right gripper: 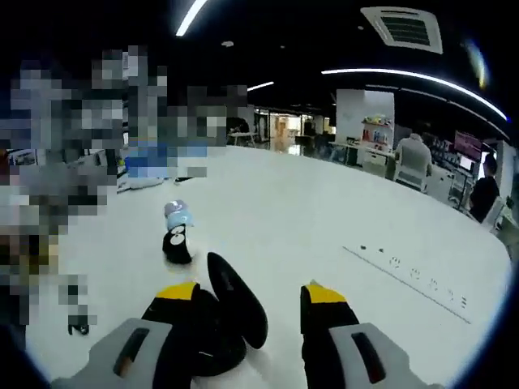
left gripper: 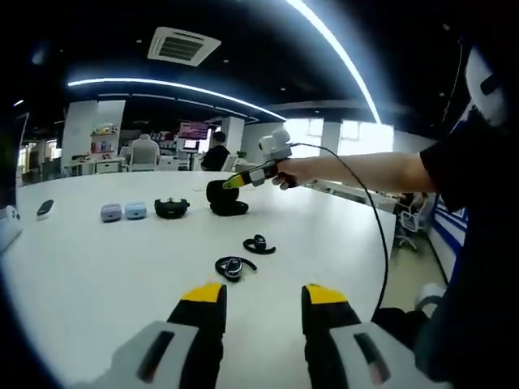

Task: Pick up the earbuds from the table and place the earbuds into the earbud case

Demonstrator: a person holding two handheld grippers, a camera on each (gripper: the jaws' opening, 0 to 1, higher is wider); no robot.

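Black against the white bench [left gripper: 97, 275], two ear-hook earbuds are seen lying loose and well apart from the open earbud case [left gripper: 226, 197], which stands farther back toward the middle of the bench. In the left gripper view the nearer earbud [left gripper: 234, 267] lies just ahead of the left gripper [left gripper: 263, 301], slightly to the left of the gap between the yellow-tipped fingers [left gripper: 203, 293], its hook curling across the line of approach. The second earbud [left gripper: 259, 244] rests a little beyond it and to the right. The left fingers are spread wide and nothing is held between them.

The right gripper [left gripper: 235, 180] is held out over the case by a bare forearm, a cable trailing from it toward the bench's right edge. In the right gripper view the case [right gripper: 219, 320] sits directly between and under the right gripper [right gripper: 253, 296], its lid [right gripper: 237, 300] raised and tilted; the right fingers [right gripper: 324, 296] stand apart on either side, and whether they touch the case cannot be told.

The left gripper is judged the nearer to both earbuds, so a short reach forward and slightly left would bring the first one between its fingers.

Along the bench's far left side a row of other small cases is laid out: a lilac case [left gripper: 111, 212], a pale blue case [left gripper: 135, 211] and a black open case [left gripper: 171, 208]. People are seated at desks in the background.
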